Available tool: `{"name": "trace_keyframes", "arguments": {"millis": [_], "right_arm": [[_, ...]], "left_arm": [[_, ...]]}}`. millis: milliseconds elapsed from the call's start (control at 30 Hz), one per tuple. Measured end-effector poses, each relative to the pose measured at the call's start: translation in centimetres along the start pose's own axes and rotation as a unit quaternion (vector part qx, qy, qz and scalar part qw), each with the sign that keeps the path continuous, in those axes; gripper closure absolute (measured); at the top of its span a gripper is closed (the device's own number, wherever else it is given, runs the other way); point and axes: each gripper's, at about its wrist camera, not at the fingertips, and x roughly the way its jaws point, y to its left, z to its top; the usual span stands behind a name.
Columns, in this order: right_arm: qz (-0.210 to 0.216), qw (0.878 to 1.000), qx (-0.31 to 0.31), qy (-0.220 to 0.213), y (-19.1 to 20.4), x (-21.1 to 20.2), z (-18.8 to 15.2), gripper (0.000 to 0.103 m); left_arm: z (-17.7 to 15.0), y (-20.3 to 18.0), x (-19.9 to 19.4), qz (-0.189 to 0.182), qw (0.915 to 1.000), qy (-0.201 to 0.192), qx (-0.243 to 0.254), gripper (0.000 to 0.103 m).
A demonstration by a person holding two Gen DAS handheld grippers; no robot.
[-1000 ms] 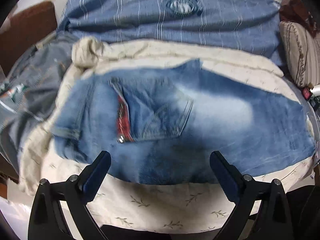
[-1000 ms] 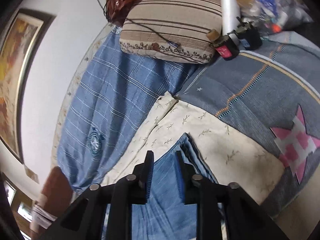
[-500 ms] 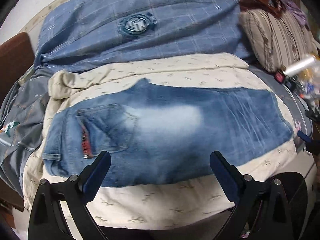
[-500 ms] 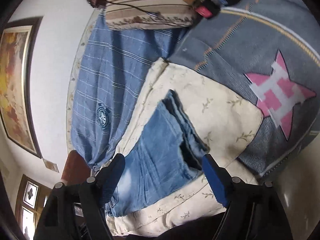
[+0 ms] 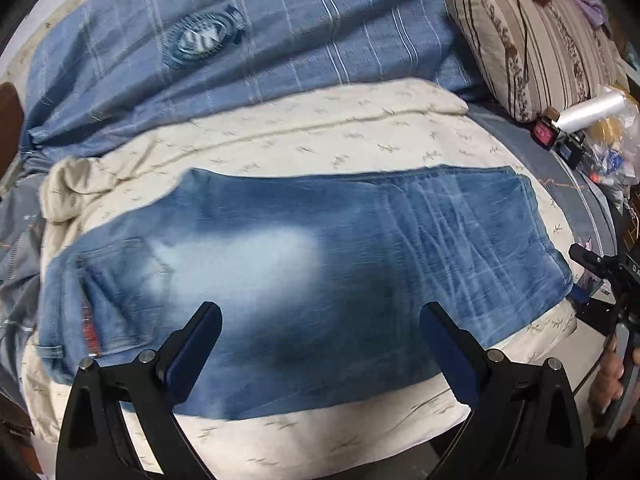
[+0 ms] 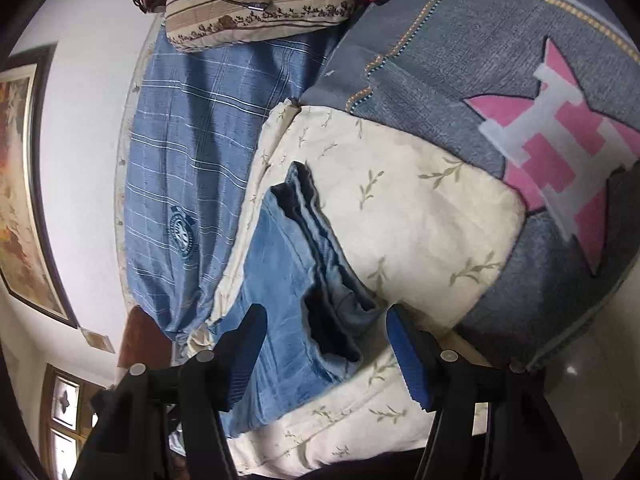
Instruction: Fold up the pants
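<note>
Your faded blue denim pants (image 5: 304,280) lie flat, folded lengthwise, on the cream leaf-print sheet (image 5: 360,136) on the bed, waistband and back pocket toward the left of the left wrist view, leg ends toward the right. Your left claw (image 5: 320,356) hangs over the near edge of the pants at mid-length, jaws spread wide, nothing between them. Your right claw (image 6: 324,344) sits at the leg-end of the pants, jaws also wide apart, straddling the stacked hem layers (image 6: 332,320); I can't tell whether either pad touches the denim. In the left wrist view your right claw's black frame shows at the far right, just beside the hem corner. Behind the cream sheet lies a blue plaid blanket with a round crest (image 5: 240,32). A beige striped pillow (image 5: 532,40) rests at the far right corner, with a red-labelled small box (image 5: 542,132) and a clear plastic roll (image 5: 592,106) just beside it. A grey quilt with a pink-and-white star patch (image 6: 560,120) lies past the hem end.
</note>
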Motion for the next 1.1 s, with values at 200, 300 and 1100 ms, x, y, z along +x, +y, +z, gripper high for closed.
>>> {"name": "trace_keyframes", "arguments": {"millis": [200, 300, 1100], "right_arm": [[0.030, 0.999, -0.015, -0.003, 0.2, 0.4, 0.5, 0.038], [0.047, 0.998, -0.032, -0.006, -0.1, 0.5, 0.6, 0.052], [-0.032, 0.989, -0.146, 0.012, 3.4, 2.2, 0.3, 0.071]], "left_arm": [[2.7, -3.2, 3.3, -0.001, 0.9997, 0.018, 0.017, 0.004], [4.3, -4.8, 5.4, 0.005, 0.9992, 0.026, 0.032, 0.004], [9.5, -7.9, 8.7, 0.007, 0.9994, 0.002, 0.035, 0.004]]}}
